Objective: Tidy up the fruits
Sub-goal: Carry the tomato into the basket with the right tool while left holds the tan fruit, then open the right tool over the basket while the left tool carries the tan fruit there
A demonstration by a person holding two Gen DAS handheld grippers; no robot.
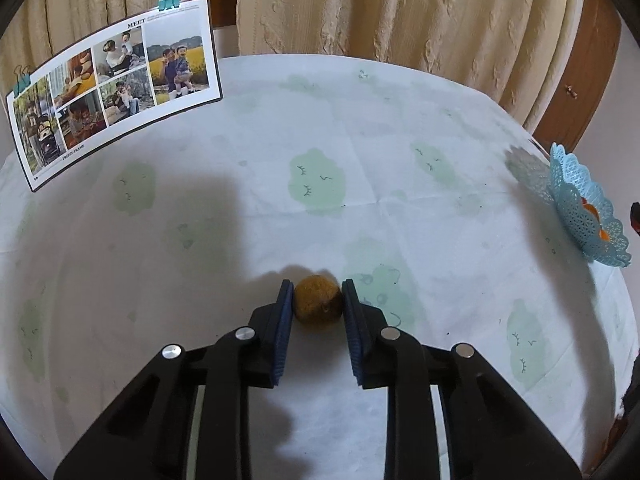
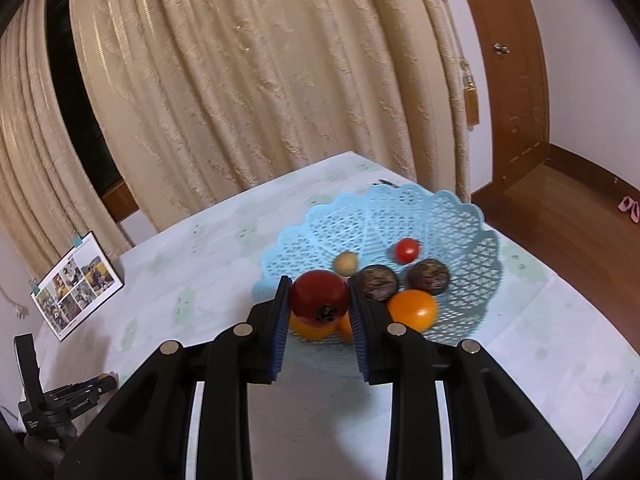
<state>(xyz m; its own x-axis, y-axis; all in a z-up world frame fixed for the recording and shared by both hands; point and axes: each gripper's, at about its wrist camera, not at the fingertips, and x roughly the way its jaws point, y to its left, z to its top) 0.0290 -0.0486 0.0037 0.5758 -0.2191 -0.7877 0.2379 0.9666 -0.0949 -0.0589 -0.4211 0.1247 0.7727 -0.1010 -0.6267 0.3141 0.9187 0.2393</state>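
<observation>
room: cream curtains hang behind a table (image 1: 360, 128) under a pale cloth printed with green clouds; a clipped photo card (image 1: 116, 88) stands at upper left of the left view, a wooden door at upper right.
left gripper (image 1: 318, 300): low centre of its view, blue pads pressed to both sides of a small brown fruit (image 1: 319, 300), so it grips it; whether the fruit is resting on the cloth or lifted off it, i cannot tell.
brown fruit: round, rough-skinned, probably light and firm; the dull skin should give good friction. holding across the widest part, as now, looks right.
right gripper (image 2: 320, 300): low centre of its view, pads clamped on a red fruit (image 2: 319, 298) with a dry calyx facing the camera, held above the near edge of the basket (image 2: 460, 216).
red fruit: glossy, likely slippery and easily bruised; a gentle squeeze on the sides is wise.
basket: blue lattice, centre right of the right view, far right edge of the left view; holds two dark fruits, orange ones, a small red and a pale one.
risk: round fruit may roll once dropped in.
</observation>
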